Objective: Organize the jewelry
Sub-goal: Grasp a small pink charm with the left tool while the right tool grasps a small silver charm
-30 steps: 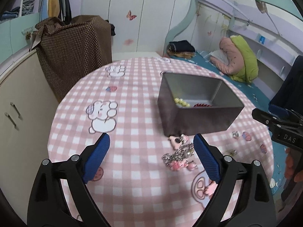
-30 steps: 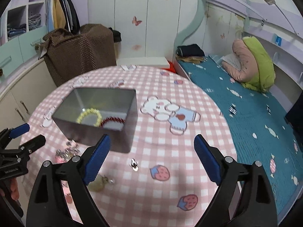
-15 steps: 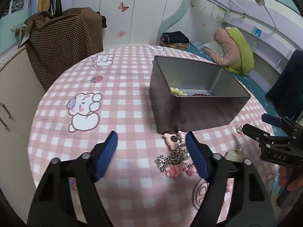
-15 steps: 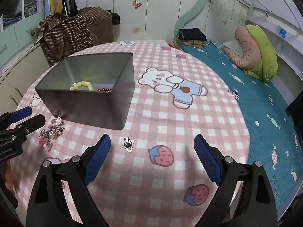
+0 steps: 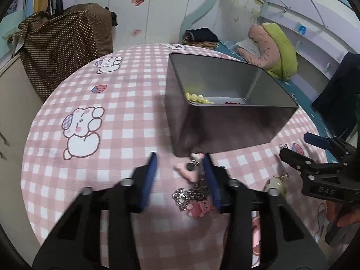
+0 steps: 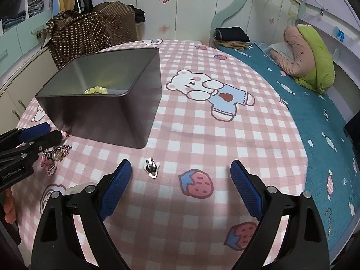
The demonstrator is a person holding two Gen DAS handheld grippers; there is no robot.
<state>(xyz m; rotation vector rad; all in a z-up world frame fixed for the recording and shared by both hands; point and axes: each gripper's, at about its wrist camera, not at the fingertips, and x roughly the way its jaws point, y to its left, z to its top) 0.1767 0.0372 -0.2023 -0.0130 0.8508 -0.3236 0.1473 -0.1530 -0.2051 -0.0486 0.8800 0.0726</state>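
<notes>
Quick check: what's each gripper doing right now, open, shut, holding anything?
Left gripper: open, narrowed, straddling the pink charm chain beside the metal tin, not gripping it yet.
Right gripper: wide open, empty, above the small silver clip.

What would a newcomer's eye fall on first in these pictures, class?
The grey tin mid-table, with yellow beads inside. Next, the left tongs lowered around a pink charm chain just before the tin. Then the open right tongs, low over the pink checked cloth near a small silver clip.

right tongs [image 5: 324,189]: "DAS" (partial, white) | left tongs [image 6: 13,173]: "GenRobot.AI"
</notes>
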